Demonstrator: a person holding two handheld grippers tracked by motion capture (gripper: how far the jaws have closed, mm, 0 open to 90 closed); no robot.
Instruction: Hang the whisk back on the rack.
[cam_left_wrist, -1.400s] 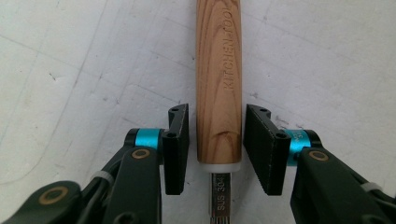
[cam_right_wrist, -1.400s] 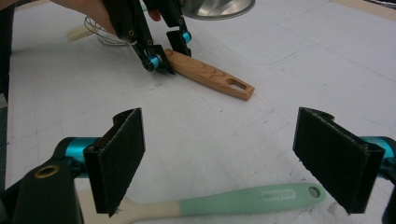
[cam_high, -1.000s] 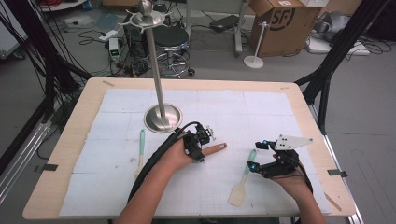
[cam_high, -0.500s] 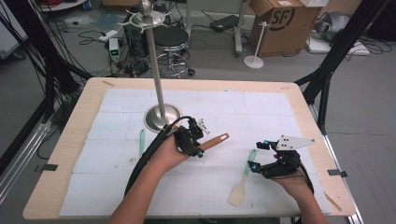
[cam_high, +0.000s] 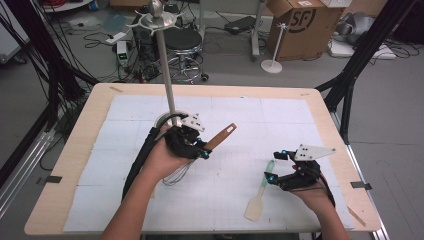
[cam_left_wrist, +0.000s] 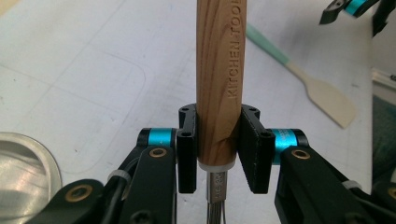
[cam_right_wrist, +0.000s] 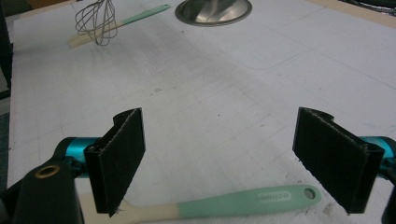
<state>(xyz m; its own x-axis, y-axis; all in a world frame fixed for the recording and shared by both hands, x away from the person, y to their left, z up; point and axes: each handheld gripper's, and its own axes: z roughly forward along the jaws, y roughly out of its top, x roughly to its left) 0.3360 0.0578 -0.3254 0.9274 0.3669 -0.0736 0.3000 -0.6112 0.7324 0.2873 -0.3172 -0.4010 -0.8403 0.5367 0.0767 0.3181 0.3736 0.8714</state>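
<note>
We see the pads of the left gripper (cam_left_wrist: 219, 149) pressed against both sides of the whisk (cam_left_wrist: 219, 70), pinching its wooden handle just above the white collar where the wires begin. The handle runs straight out between the pads. In the high view the left gripper (cam_high: 202, 150) carries the whisk (cam_high: 220, 137) clear of the table (cam_high: 65, 200), handle tilted up to the right, wire loops hanging below the hand, near the metal stand (cam_high: 167, 75). The right gripper (cam_right_wrist: 219, 158) has its pads spread wide, pinching nothing; the green-handled spatula (cam_right_wrist: 224, 205) lies flat on the mat just below them.
</note>
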